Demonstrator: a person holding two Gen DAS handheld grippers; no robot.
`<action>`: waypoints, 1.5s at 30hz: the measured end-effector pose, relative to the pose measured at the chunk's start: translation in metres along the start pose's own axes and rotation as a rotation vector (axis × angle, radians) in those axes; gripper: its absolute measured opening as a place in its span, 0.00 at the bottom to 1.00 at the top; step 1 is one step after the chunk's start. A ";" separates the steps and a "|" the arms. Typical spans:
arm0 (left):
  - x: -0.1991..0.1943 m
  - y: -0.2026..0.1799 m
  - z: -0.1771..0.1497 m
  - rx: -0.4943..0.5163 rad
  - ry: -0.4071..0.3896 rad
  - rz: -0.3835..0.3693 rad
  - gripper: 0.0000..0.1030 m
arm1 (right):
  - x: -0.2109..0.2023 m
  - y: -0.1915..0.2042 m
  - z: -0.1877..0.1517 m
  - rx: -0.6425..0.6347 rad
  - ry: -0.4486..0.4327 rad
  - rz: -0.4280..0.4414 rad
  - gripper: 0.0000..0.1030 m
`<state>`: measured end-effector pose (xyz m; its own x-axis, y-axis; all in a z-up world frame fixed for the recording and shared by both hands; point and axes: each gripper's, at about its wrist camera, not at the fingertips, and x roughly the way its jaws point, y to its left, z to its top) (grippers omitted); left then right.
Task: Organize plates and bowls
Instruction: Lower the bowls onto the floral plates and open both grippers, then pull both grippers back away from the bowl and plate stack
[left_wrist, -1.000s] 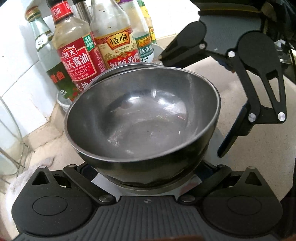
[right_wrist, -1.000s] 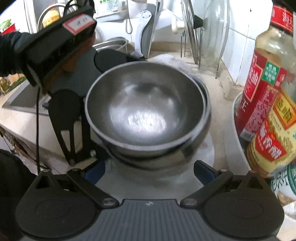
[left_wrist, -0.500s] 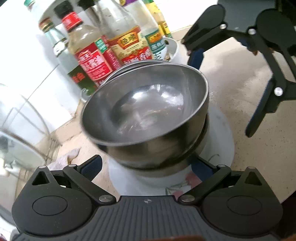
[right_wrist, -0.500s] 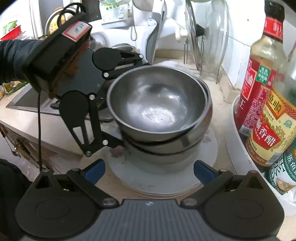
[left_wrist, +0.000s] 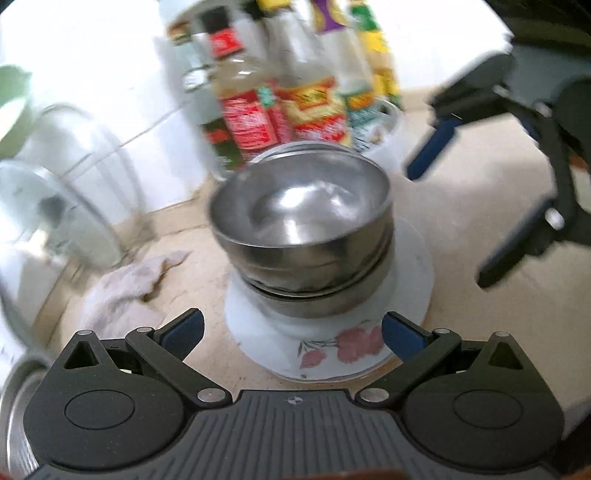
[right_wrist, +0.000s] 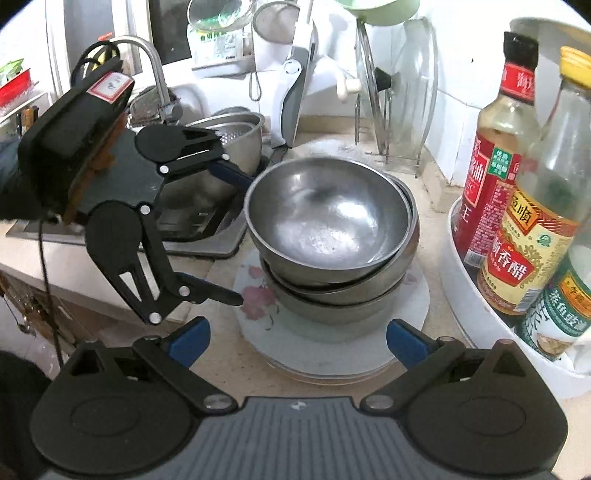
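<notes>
The stack of steel bowls (right_wrist: 330, 240) is my landmark: the bowls sit nested one inside another, slightly askew, on the flowered plate (right_wrist: 413, 295), which itself tops a small pile of plates on the desk (left_wrist: 491, 317). My left gripper (left_wrist: 291, 332) has its jaws spread wide and holds nothing; the blue pads stand apart on either side of the plate's near edge, clear of the bowls. My right gripper (right_wrist: 297, 338) is the same, jaws released and empty, just short of the stack on the side opposite the sink (right_wrist: 207, 236). In the right wrist view my left gripper (right_wrist: 225, 236) hangs beside the stack on the sink side, one fingertip close to the plate rim; I cannot tell whether it touches. Beyond the stack stands a white tray of sauce bottles (right_wrist: 517, 206), and a rag (left_wrist: 125, 288) lies on the desk towards the lid rack (right_wrist: 391, 96). I judge the gathering largely done: bowls and plates share one pile. What may be left is squaring the tilted top bowl, and a steel basin (right_wrist: 232, 140) in the sink may yet need a place.
</notes>
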<state>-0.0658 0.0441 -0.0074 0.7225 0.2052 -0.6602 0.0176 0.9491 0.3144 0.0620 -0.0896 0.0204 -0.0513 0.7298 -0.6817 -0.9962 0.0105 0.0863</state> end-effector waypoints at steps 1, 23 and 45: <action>-0.002 0.001 0.000 -0.039 -0.004 0.007 1.00 | -0.003 0.002 -0.001 0.004 -0.006 0.001 0.97; -0.054 0.011 -0.006 -0.448 -0.158 0.044 1.00 | -0.065 0.072 0.001 0.268 -0.162 -0.306 0.98; -0.095 -0.001 -0.018 -0.517 -0.266 0.060 1.00 | -0.080 0.136 -0.016 0.646 -0.380 -0.805 0.99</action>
<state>-0.1467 0.0281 0.0433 0.8615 0.2586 -0.4369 -0.3202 0.9446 -0.0722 -0.0707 -0.1575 0.0746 0.7323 0.5109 -0.4502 -0.4987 0.8526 0.1563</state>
